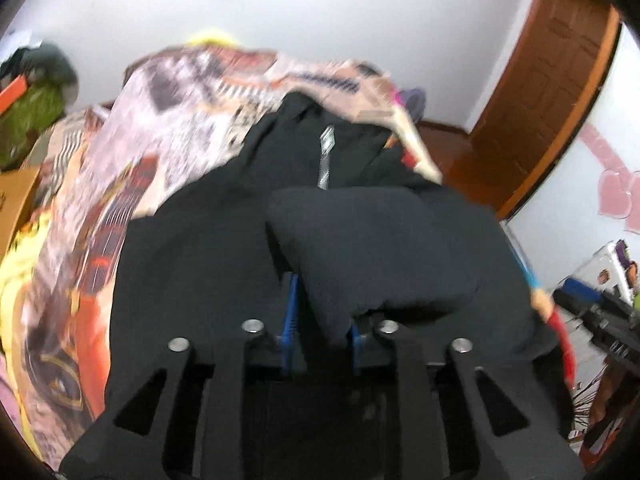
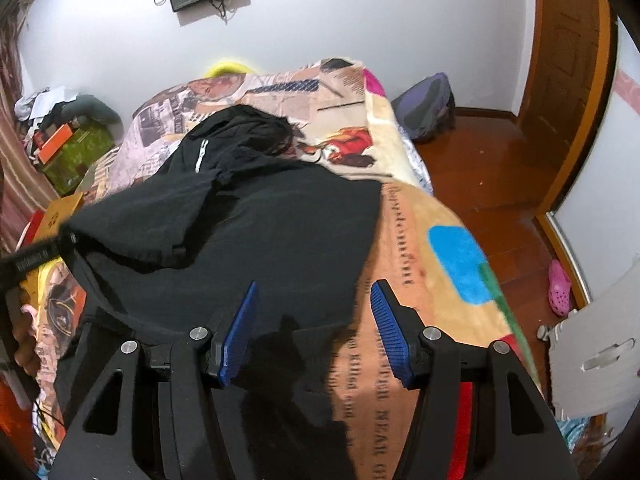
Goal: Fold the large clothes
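Observation:
A large black garment [image 2: 260, 220] with a silver zipper lies spread over a patterned blanket [image 2: 424, 240] on a bed. In the left wrist view a bunched fold of that black garment [image 1: 372, 248] sits between the blue pads, and my left gripper [image 1: 324, 322] is shut on it. The right wrist view shows my left gripper [image 2: 36, 258] at the far left, holding the garment's corner lifted off the bed. My right gripper [image 2: 314, 320] hovers open over the garment's near right edge, with nothing between its blue pads [image 2: 240, 332].
A dark backpack [image 2: 428, 108] sits on the wooden floor [image 2: 488, 168] beyond the bed's right side, near a brown door [image 2: 568, 60]. A pink shoe [image 2: 560, 288] and a white board [image 2: 592, 360] lie at right. Clutter and a green box [image 2: 76, 148] crowd the left.

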Demonstrator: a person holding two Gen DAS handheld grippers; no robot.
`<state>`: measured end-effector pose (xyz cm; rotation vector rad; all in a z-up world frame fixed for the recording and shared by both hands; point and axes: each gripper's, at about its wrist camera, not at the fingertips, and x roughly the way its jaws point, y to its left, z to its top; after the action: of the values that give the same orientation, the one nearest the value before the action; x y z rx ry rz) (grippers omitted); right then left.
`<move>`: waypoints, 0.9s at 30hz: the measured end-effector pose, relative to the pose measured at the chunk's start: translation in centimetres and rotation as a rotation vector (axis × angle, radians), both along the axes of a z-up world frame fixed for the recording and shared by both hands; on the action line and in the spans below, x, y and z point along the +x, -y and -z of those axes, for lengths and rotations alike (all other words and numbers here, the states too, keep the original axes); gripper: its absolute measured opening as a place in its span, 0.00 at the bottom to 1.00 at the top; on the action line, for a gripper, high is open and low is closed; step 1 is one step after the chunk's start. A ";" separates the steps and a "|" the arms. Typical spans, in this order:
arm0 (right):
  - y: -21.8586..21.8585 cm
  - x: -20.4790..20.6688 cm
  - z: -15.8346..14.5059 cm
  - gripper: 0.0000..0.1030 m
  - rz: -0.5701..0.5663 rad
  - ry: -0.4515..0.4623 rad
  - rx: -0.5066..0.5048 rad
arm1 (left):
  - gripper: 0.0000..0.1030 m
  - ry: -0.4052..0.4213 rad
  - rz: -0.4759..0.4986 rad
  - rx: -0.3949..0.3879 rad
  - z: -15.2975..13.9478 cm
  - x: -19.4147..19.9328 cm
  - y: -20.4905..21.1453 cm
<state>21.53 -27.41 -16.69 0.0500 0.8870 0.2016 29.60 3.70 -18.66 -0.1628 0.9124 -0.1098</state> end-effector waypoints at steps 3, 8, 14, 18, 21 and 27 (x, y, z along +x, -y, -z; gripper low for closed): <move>-0.9 0.4 1.3 0.53 -0.010 -0.040 0.001 | 0.42 -0.060 -0.011 0.029 2.9 -0.9 -0.6; -1.6 0.4 3.2 0.55 -0.007 -0.094 -0.021 | 0.63 -0.089 0.005 0.170 6.2 -2.2 0.0; -0.7 0.2 3.3 0.62 0.029 -0.107 0.027 | 0.63 -0.051 0.083 0.366 5.7 -2.4 3.2; -0.5 -0.2 3.5 0.62 0.034 -0.106 0.043 | 0.67 -0.026 0.141 0.363 4.5 -1.9 5.0; -0.5 -0.3 3.6 0.62 0.034 -0.107 0.050 | 0.67 0.002 0.186 0.379 3.8 -1.5 6.9; -0.1 -0.4 3.8 0.64 0.028 -0.116 0.077 | 0.67 -0.039 0.237 0.369 4.2 0.9 9.8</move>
<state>21.17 -27.32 -20.48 0.1464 0.9938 0.2081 30.46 -6.07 -22.90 0.2879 0.9733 -0.1562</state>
